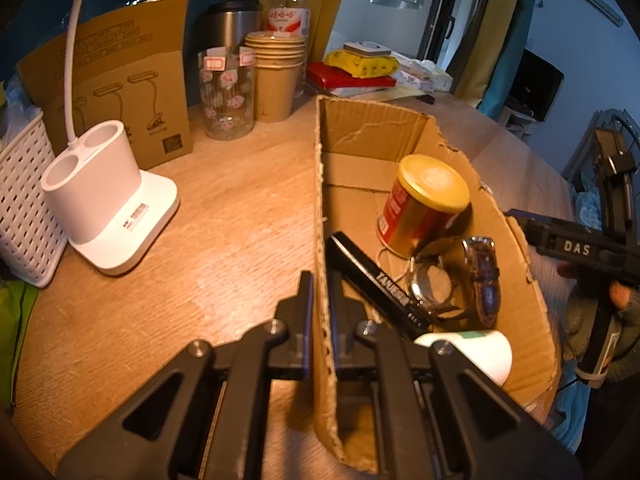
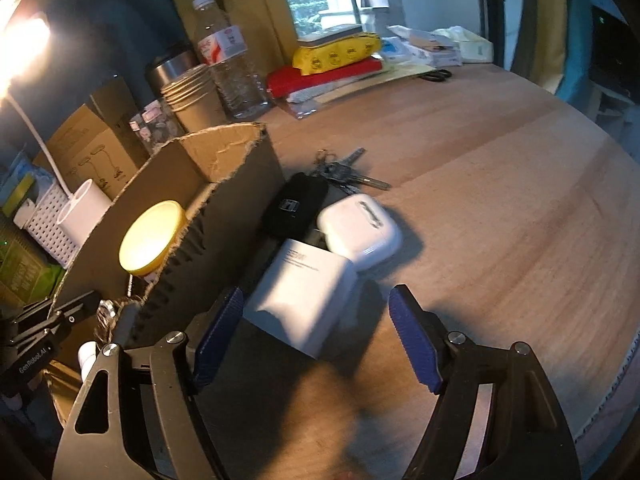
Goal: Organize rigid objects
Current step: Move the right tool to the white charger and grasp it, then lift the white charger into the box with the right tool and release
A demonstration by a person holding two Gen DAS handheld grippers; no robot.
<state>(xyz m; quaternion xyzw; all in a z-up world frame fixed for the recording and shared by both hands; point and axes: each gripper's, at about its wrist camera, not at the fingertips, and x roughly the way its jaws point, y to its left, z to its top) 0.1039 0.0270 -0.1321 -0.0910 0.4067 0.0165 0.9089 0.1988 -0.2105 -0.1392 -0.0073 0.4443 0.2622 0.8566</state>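
My left gripper (image 1: 321, 284) is shut on the left wall of the torn cardboard box (image 1: 326, 216). Inside the box lie a red tin with a yellow lid (image 1: 426, 204), a black pen-like bar (image 1: 374, 280), a wristwatch (image 1: 452, 284) and a white tube (image 1: 476, 350). In the right wrist view my right gripper (image 2: 316, 316) stands open on the wooden table, just short of a white square charger block (image 2: 304, 296). Behind the block rest a white earbud case (image 2: 360, 232), a black car key fob (image 2: 294, 208) and a bunch of keys (image 2: 344, 172), all outside the box (image 2: 224, 216).
A white lamp base with pen holder (image 1: 104, 204), a white basket (image 1: 24, 216), a lamp carton (image 1: 128, 92), a patterned glass jar (image 1: 226, 92), stacked paper cups (image 1: 278, 76), a steel mug and a water bottle (image 1: 288, 4) stand at the back left. Packets and papers (image 2: 340, 60) and scissors (image 2: 436, 75) lie at the far edge.
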